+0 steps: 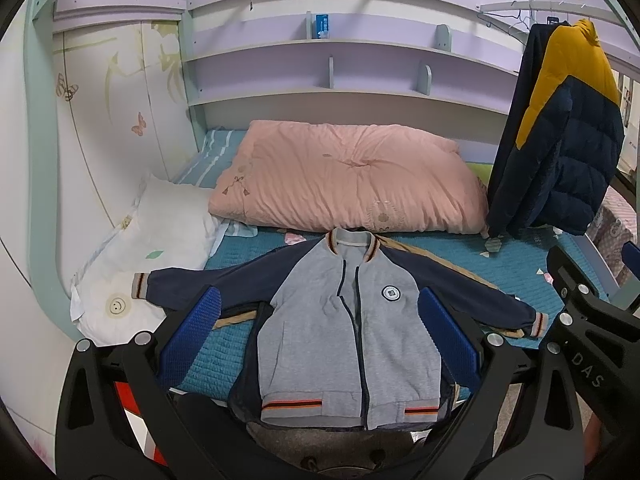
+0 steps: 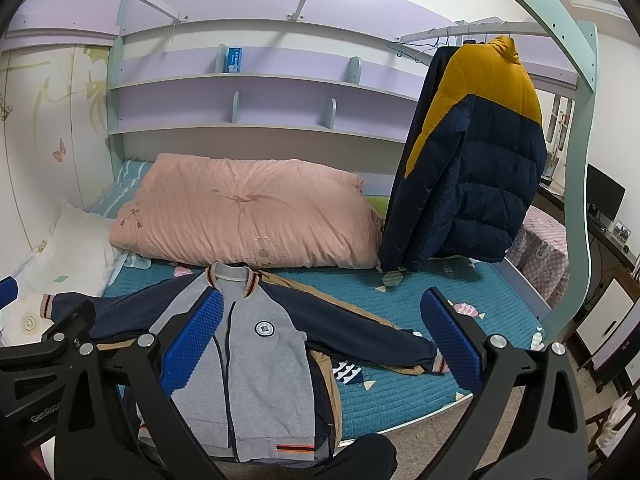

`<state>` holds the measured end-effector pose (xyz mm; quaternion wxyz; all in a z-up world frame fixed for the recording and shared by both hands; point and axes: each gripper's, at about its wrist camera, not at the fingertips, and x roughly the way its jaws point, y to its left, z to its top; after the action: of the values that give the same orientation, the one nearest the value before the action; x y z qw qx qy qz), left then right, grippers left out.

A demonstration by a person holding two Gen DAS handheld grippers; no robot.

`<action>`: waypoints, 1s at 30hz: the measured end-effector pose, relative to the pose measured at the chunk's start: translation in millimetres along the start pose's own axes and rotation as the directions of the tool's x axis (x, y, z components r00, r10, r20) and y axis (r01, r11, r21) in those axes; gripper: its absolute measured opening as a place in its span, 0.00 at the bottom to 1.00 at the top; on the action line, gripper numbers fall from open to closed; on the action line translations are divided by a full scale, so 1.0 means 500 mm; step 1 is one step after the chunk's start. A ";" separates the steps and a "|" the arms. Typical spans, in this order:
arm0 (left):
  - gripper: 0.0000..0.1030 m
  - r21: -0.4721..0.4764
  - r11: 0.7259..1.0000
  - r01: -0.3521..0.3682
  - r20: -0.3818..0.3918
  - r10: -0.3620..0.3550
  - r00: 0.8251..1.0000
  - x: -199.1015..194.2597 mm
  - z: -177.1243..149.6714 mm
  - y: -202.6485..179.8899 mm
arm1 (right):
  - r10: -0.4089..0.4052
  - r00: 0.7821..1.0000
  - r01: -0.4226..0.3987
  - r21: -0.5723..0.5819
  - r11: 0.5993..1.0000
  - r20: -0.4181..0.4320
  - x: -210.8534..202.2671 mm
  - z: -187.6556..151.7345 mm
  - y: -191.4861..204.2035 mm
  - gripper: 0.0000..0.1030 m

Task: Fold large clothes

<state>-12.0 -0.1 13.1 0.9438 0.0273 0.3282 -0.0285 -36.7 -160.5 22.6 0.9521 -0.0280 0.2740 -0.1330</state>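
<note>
A grey zip jacket (image 1: 344, 328) with navy sleeves and striped cuffs lies flat, front up, on the teal bed cover (image 1: 508, 268), sleeves spread wide, hem hanging over the front edge. It also shows in the right wrist view (image 2: 256, 364). My left gripper (image 1: 320, 332) is open and empty, held above the jacket's chest. My right gripper (image 2: 322, 336) is open and empty, over the jacket's right half and sleeve. Tan and navy garments peek out from under the jacket.
A pink folded quilt (image 1: 344, 176) lies behind the jacket. A white pillow (image 1: 148, 248) sits at the left. A navy and yellow puffer coat (image 2: 472, 160) hangs at the right. Lilac shelves (image 1: 320, 68) line the back wall. A desk with a monitor (image 2: 604, 200) stands far right.
</note>
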 end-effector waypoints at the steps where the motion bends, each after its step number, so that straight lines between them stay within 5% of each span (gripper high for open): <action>1: 0.96 0.000 1.000 0.000 0.002 0.000 1.000 -0.002 0.000 0.000 | 0.000 1.000 0.000 0.001 1.000 0.001 -0.001 0.001 0.000 0.93; 30: 0.96 -0.006 1.000 0.004 0.023 -0.004 1.000 -0.016 -0.014 -0.001 | -0.009 1.000 0.009 -0.007 1.000 0.017 -0.014 -0.003 0.003 0.93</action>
<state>-22.6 0.3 12.7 0.9475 0.0234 0.3176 -0.0298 -42.6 -157.0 24.8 0.9536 -0.0335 0.2663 -0.1361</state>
